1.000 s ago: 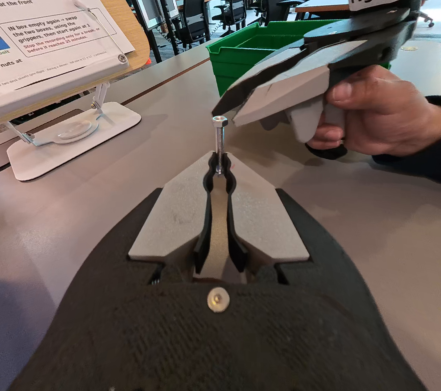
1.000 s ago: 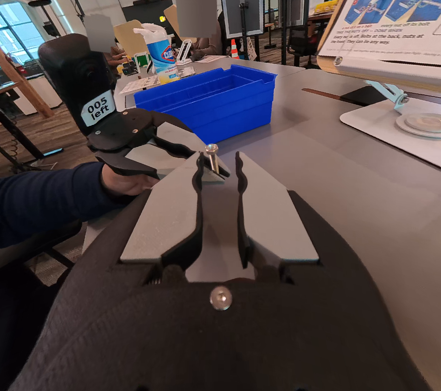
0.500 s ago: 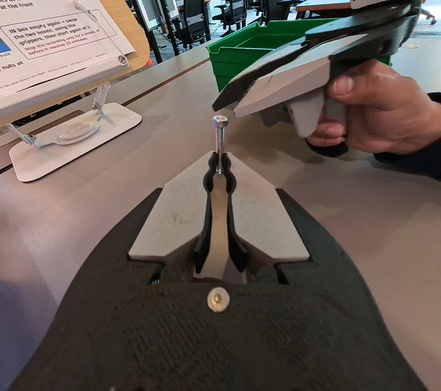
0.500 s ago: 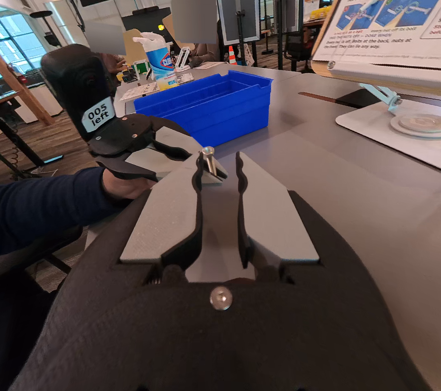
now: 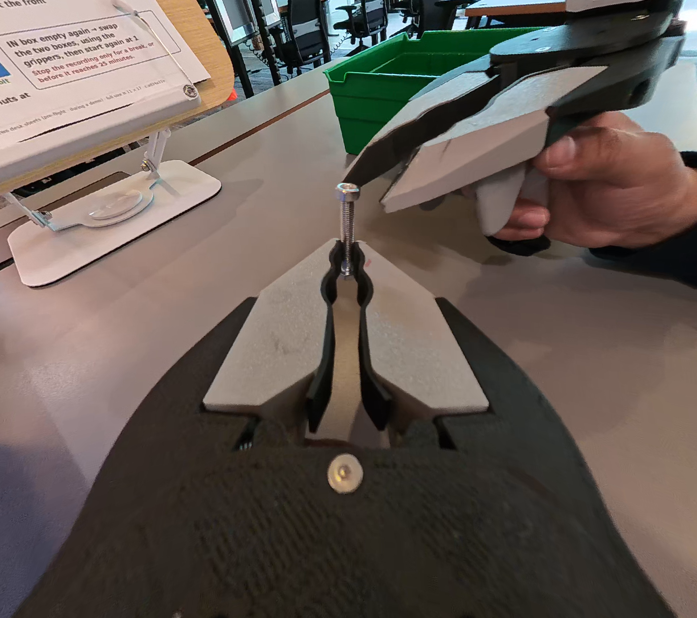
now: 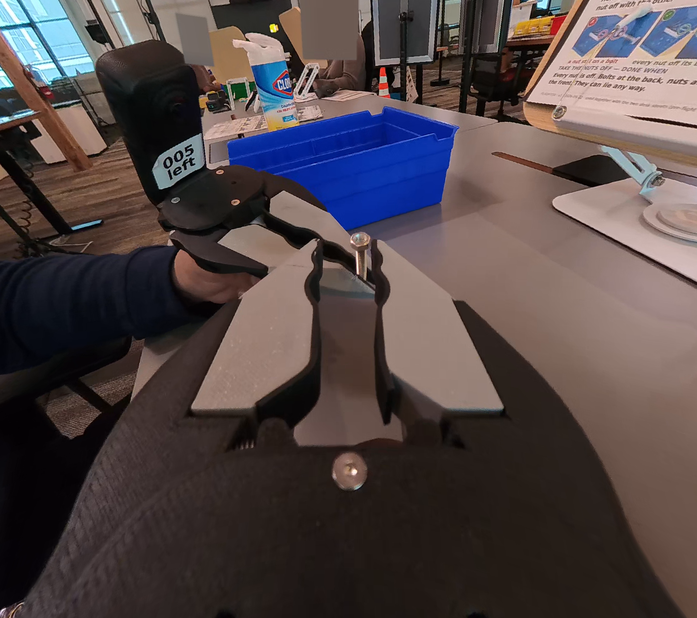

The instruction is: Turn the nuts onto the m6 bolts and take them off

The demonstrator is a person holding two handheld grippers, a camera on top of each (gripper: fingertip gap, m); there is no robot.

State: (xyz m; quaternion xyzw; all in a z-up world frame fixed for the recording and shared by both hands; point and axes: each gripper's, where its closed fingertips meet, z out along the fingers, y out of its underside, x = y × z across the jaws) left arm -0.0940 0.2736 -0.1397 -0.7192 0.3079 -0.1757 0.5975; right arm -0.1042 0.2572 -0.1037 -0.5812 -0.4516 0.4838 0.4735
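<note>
My left gripper is shut on the lower end of a silver M6 bolt and holds it upright above the grey table. A hex nut sits at the bolt's top end. My right gripper is open, with its fingertips on either side of the bolt's top, which stands nearer the right finger. In the left wrist view the right gripper comes in from the right, its far fingertip at the nut. The left gripper also shows in the right wrist view.
A green bin stands behind the right gripper. A blue bin stands behind the left gripper. An instruction sheet on a white stand is at the table's back; it also shows in the right wrist view. A wipes canister stands farther off. My left and right fingertips are right by each other.
My right gripper has moved in over the bolt, so the bolt's top now stands between its open fingers instead of beside the left one. My left gripper has held still.
</note>
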